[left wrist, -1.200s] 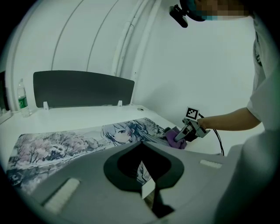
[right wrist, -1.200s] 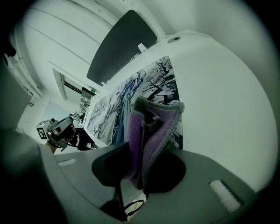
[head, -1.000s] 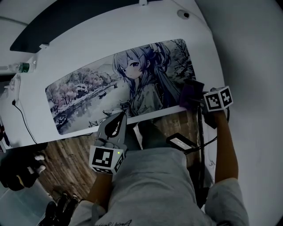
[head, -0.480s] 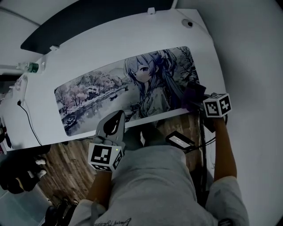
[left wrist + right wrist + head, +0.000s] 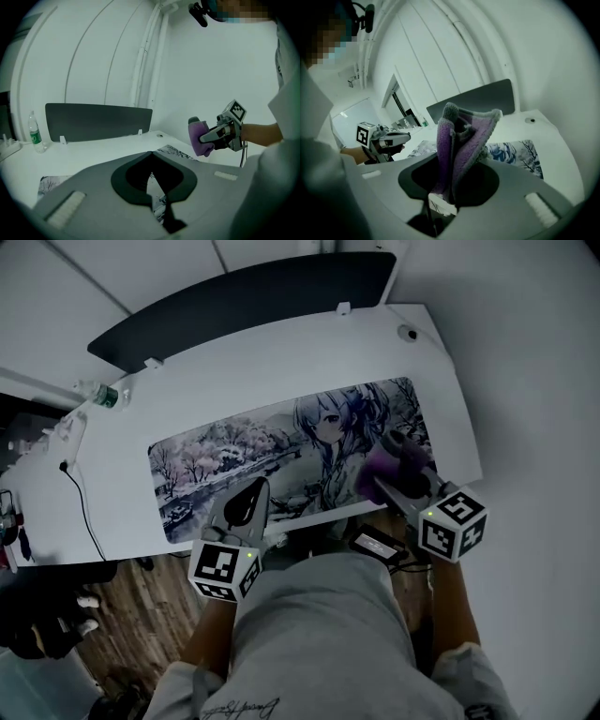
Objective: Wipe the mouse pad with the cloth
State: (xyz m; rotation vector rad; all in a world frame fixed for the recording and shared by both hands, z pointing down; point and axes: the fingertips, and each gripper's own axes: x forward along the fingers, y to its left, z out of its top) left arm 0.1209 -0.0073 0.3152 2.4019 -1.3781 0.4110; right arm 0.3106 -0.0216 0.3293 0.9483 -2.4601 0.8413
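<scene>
Right tool (image 5: 443, 199): pinched on the cloth (image 5: 461, 140), with the folded wad standing up out of the jaws. Gripped at the lower end, presumably to leave a broad soft face free for wiping.

Cloth position: in the air over the near right corner of the pad (image 5: 244, 442), clear of the surface per the left gripper view.

Left tool (image 5: 151, 157): jaws pressed together, nothing between. Poised over the pad's near edge, about mid-length; apparently parked out of the wiping path, or ready to pin the pad down.

Pad: flat on the desk (image 5: 281, 352), printed side up, whole surface open for wiping.

Stage, by judgement: cloth in hand, no contact with the pad. Next, probably: lower onto the pad's right end, press, sweep left. Risks: pad creeping under drag; cloth slipping from the pinch.
</scene>
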